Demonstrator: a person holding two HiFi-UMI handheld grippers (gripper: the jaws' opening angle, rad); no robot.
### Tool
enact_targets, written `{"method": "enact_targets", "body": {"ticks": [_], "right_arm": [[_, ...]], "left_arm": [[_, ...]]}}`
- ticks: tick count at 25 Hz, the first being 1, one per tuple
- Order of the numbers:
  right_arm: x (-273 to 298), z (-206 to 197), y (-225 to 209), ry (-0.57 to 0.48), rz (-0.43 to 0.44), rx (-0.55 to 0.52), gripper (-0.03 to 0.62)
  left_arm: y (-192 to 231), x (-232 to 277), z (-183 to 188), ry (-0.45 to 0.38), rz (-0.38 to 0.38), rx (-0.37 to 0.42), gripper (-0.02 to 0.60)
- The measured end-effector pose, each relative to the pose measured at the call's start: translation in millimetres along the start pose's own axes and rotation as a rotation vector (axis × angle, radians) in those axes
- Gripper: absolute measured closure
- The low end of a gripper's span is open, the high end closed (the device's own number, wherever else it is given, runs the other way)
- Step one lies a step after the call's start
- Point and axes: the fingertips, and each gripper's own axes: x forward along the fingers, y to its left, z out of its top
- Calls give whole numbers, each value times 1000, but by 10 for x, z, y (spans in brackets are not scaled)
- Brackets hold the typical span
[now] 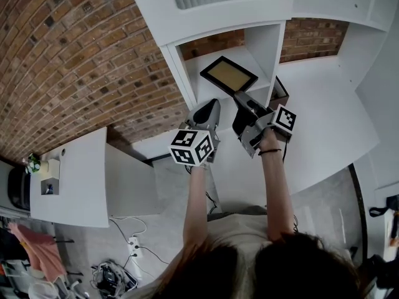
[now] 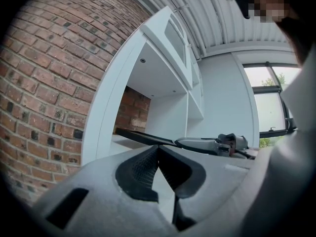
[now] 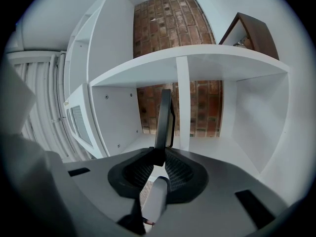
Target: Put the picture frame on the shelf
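The picture frame (image 1: pixel 229 74) is black with a tan middle. It hangs tilted in front of the open compartment of the white shelf (image 1: pixel 255 42). My right gripper (image 1: pixel 239 97) is shut on its near corner. In the right gripper view the frame (image 3: pixel 164 120) stands edge-on between the pinched jaws (image 3: pixel 159 155), with the shelf board (image 3: pixel 197 63) above. My left gripper (image 1: pixel 213 104) is raised just left of it, shut on nothing. From the left gripper view (image 2: pixel 158 147) the frame (image 2: pixel 143 137) shows as a thin dark edge over the shelf.
A brown box (image 1: pixel 278 94) stands on the shelf to the right of the frame. A brick wall (image 1: pixel 68 61) runs along the left. Lower left is a white table (image 1: pixel 81 179) with small items, and cables (image 1: pixel 134 246) lie on the floor.
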Motion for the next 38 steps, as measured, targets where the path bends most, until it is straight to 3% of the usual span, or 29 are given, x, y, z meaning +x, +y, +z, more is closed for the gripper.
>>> {"method": "enact_targets", "body": {"ticks": [38], "right_arm": [[71, 115, -201, 27, -27, 38, 528]], "left_arm": [[27, 247, -161, 18, -23, -11, 571]]}}
